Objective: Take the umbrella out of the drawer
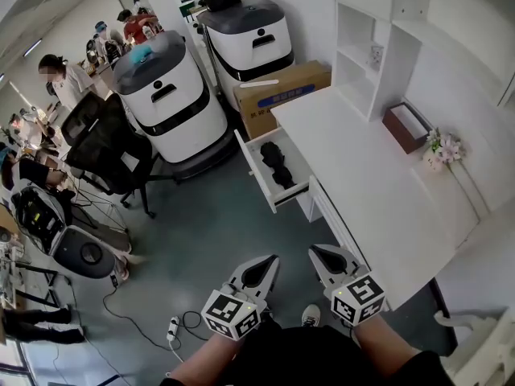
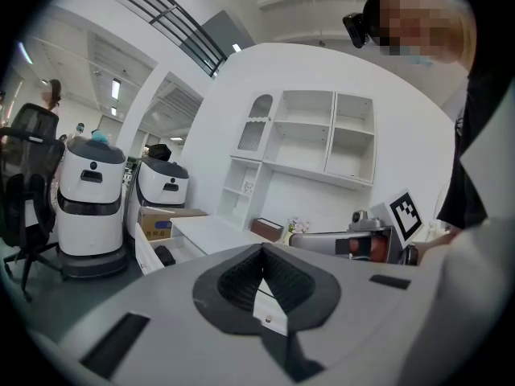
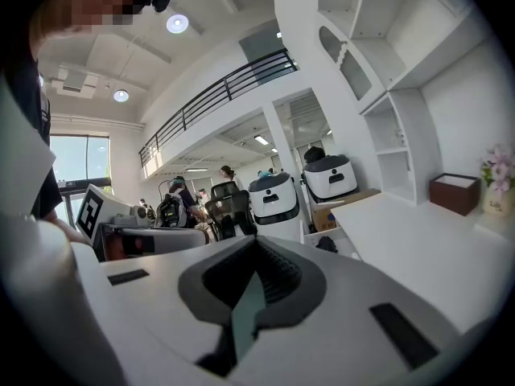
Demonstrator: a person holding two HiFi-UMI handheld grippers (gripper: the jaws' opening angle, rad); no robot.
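Observation:
The white drawer (image 1: 259, 170) stands pulled out from the white desk (image 1: 362, 175). A black folded umbrella (image 1: 278, 165) lies inside it. Both grippers hover low over the grey floor, well short of the drawer. My left gripper (image 1: 271, 260) and my right gripper (image 1: 315, 252) are side by side and point towards it, each shut with nothing held. In the left gripper view the pads (image 2: 249, 276) meet, and the umbrella (image 2: 164, 256) shows far off in the drawer (image 2: 145, 252). The right gripper view shows the umbrella (image 3: 326, 244) beyond its closed jaws.
Two white robots with grey tops (image 1: 170, 95) (image 1: 245, 39) and a cardboard box (image 1: 282, 91) stand behind the drawer. A black office chair (image 1: 105, 139) is at the left. A brown tissue box (image 1: 406, 127) and flowers (image 1: 442, 149) sit on the desk. A power strip (image 1: 171, 328) lies on the floor.

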